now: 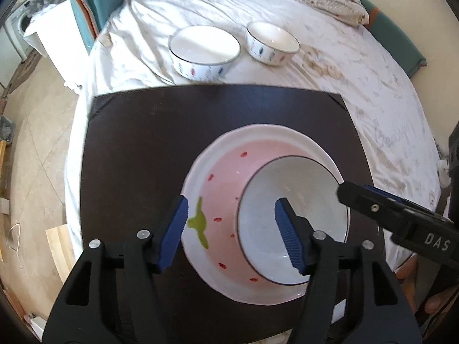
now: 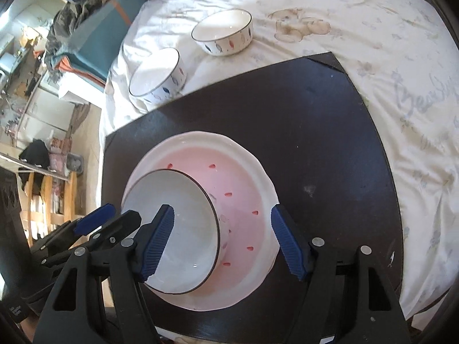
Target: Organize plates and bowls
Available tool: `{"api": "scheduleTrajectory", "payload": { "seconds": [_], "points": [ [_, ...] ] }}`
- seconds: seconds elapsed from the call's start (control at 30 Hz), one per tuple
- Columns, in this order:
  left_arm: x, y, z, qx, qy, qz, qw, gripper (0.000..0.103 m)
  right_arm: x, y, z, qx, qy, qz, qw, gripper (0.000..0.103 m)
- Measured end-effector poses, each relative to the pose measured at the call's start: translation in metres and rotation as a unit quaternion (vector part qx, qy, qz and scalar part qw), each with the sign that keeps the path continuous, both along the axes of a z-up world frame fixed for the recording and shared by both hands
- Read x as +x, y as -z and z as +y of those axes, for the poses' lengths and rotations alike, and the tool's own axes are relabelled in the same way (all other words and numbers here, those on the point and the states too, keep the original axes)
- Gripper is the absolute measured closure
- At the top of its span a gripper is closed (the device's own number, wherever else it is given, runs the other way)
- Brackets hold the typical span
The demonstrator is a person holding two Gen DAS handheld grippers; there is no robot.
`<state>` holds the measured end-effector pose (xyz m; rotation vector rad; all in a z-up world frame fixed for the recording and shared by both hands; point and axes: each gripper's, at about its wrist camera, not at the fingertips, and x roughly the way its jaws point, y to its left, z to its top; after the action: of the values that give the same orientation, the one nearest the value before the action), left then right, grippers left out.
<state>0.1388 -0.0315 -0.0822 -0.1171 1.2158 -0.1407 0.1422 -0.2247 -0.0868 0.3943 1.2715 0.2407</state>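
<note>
A pink-centred, white-rimmed ceramic strawberry plate lies on the dark square board set on the white-sheeted bed, with a plain white bowl with a dark rim resting tilted inside the plate, against its side. The left claw and the right claw both stand wide open above the plate, gripping nothing. Beyond the board's far edge, two white dark-rimmed bowls with leaf print sit side by side on the bed.
</note>
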Motion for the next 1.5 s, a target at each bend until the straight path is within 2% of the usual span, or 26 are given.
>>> {"api": "scheduleTrajectory", "payload": {
  "seconds": [0.2,0.33,0.5,0.67,0.77,0.83,0.97,1.2,1.27,1.37,1.5],
  "points": [
    [-0.007,-0.010,0.014,0.015,-0.014,-0.026,0.9995,0.042,-0.004,-0.019,0.002,0.000,-0.010,-0.040,0.999,0.030],
    [-0.009,-0.018,0.029,0.049,-0.042,-0.042,0.9971,0.041,-0.011,-0.038,0.000,-0.010,-0.011,-0.080,0.997,0.030],
    [-0.002,-0.027,0.054,0.036,-0.091,-0.050,0.9940,0.041,-0.006,-0.050,-0.010,0.001,-0.002,-0.090,0.996,0.030],
    [0.026,-0.035,0.069,0.040,-0.128,-0.048,0.9898,0.041,0.024,-0.047,-0.026,0.047,0.030,-0.068,0.996,0.030],
    [0.046,-0.040,0.073,0.044,-0.140,-0.061,0.9873,0.041,0.051,-0.034,-0.025,0.083,0.036,-0.022,0.996,0.030],
    [0.067,-0.036,0.073,0.041,-0.136,-0.049,0.9886,0.041,0.070,-0.026,-0.020,0.118,0.034,0.002,0.992,0.030],
    [0.108,-0.023,0.076,0.043,-0.140,-0.039,0.9884,0.041,0.110,-0.014,-0.002,0.103,0.027,0.027,0.994,0.030],
    [0.179,0.021,0.072,0.036,-0.127,0.007,0.9912,0.041,0.183,0.012,0.039,0.072,0.020,0.058,0.995,0.030],
    [0.196,0.034,0.069,0.047,-0.112,0.020,0.9924,0.041,0.197,0.023,0.046,0.054,0.020,0.066,0.996,0.032],
    [0.217,0.044,0.067,0.076,-0.098,0.010,0.9922,0.042,0.217,0.043,0.058,0.022,0.015,0.074,0.997,0.036],
    [0.232,0.056,0.065,0.064,-0.089,0.017,0.9938,0.042,0.236,0.067,0.063,0.004,0.018,0.090,0.996,0.043]
  ]
}}
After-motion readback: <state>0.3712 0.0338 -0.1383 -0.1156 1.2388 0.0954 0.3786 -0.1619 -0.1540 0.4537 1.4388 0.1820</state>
